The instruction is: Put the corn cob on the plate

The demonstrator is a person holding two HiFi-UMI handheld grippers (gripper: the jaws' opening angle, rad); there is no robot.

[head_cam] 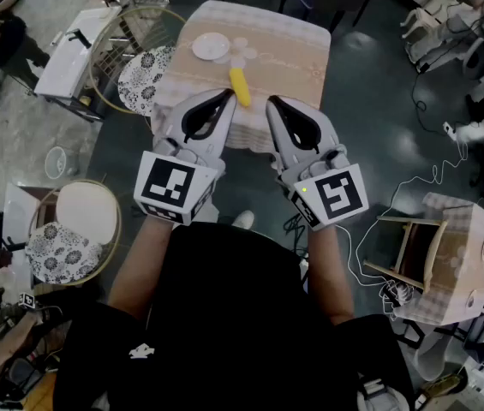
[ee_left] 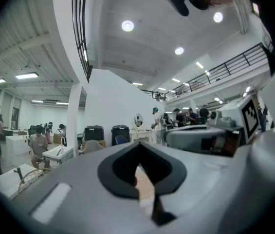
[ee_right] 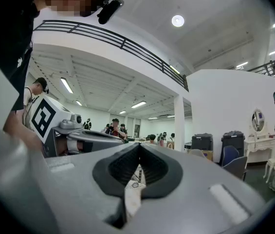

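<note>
In the head view a yellow corn cob (head_cam: 239,86) lies on a small table with a beige cloth (head_cam: 293,54). A white plate (head_cam: 212,48) stands further back and to the cob's left, empty. My left gripper (head_cam: 227,94) is held level in front of the table with its tip just left of the cob; its jaws are shut with nothing between them. My right gripper (head_cam: 271,101) hovers beside it, right of the cob, also shut and empty. In both gripper views the jaw tips (ee_left: 138,143) (ee_right: 138,145) meet, and neither the cob nor the plate shows.
Two round chairs with patterned cushions (head_cam: 143,77) (head_cam: 62,248) stand at the left, near a white bench (head_cam: 70,48). A cloth-covered stand with a wooden frame (head_cam: 437,259) is at the right. Cables (head_cam: 370,229) trail across the dark floor. People stand far off.
</note>
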